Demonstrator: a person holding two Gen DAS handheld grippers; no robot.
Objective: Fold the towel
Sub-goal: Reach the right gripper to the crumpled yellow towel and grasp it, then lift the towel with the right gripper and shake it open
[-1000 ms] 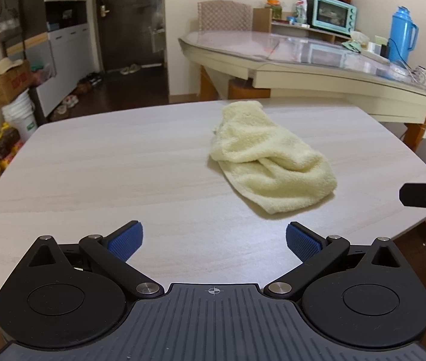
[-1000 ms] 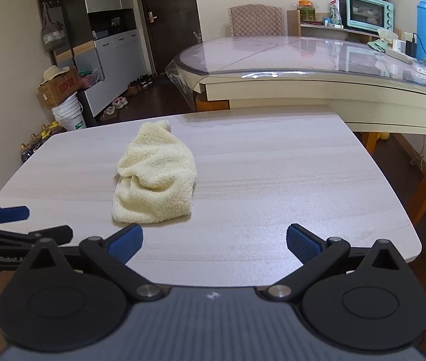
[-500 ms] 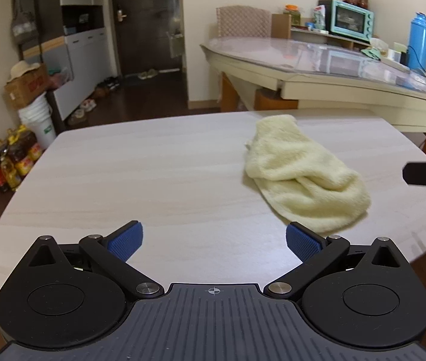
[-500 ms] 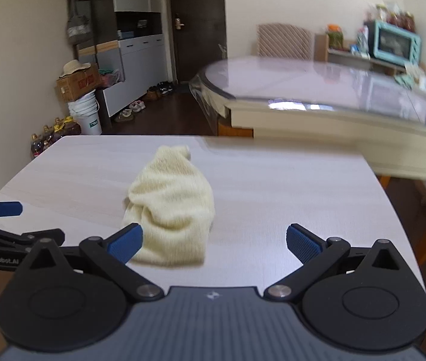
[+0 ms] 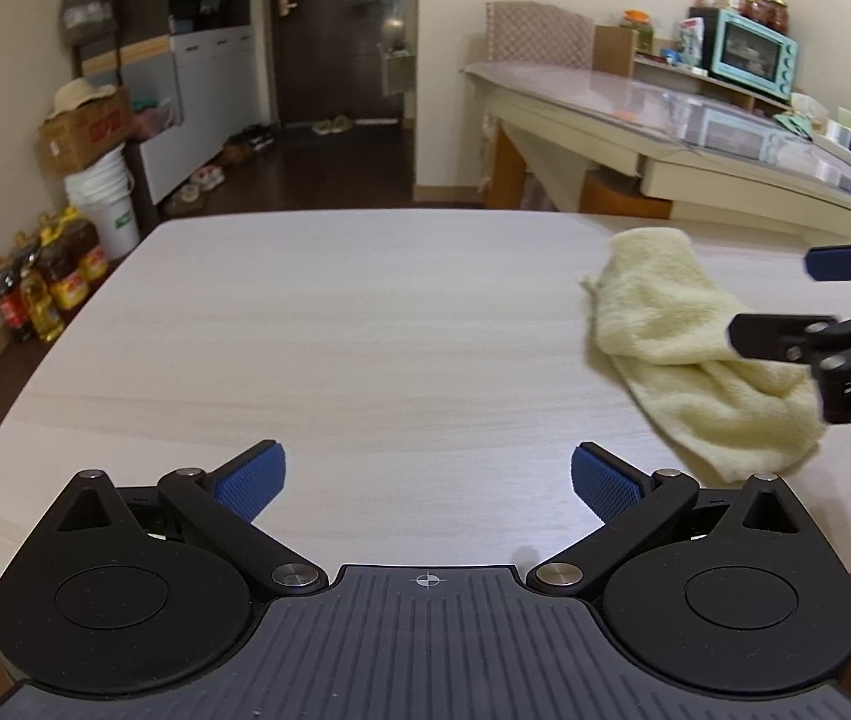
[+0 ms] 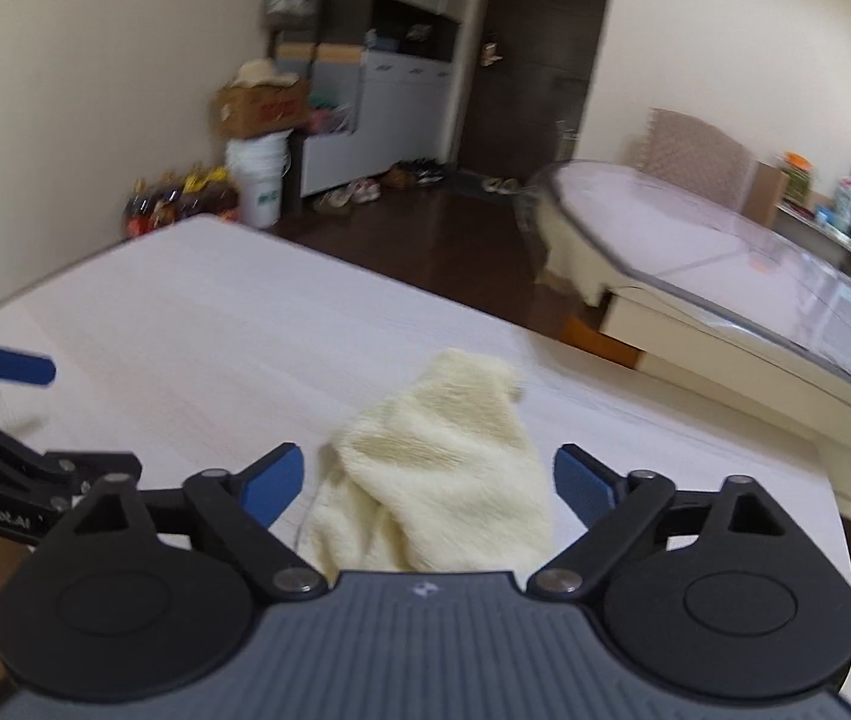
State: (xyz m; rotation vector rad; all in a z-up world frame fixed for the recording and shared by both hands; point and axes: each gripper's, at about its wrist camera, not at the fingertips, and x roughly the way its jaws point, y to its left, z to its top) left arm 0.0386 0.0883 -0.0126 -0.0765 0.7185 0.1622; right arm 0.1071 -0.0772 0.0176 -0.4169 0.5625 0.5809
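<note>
A crumpled pale yellow towel (image 5: 689, 336) lies on the light wooden table (image 5: 365, 330), to the right in the left wrist view. My left gripper (image 5: 422, 480) is open and empty over bare table, well left of the towel. My right gripper (image 6: 428, 483) is open, its jaws standing either side of the towel (image 6: 443, 468), just above its near end. The right gripper also shows in the left wrist view (image 5: 785, 300) over the towel's right part. The left gripper shows at the left edge of the right wrist view (image 6: 11, 408).
A second table with a glass top (image 5: 695, 126) stands behind, close to the far right edge. On the floor at the left are oil bottles (image 5: 41, 276), a white bucket (image 5: 107, 198) and a cardboard box (image 5: 83, 132).
My right gripper has moved in over the towel and tilted; its jaws now straddle the towel's near end. My left gripper has shifted left, so the towel sits further right in its view.
</note>
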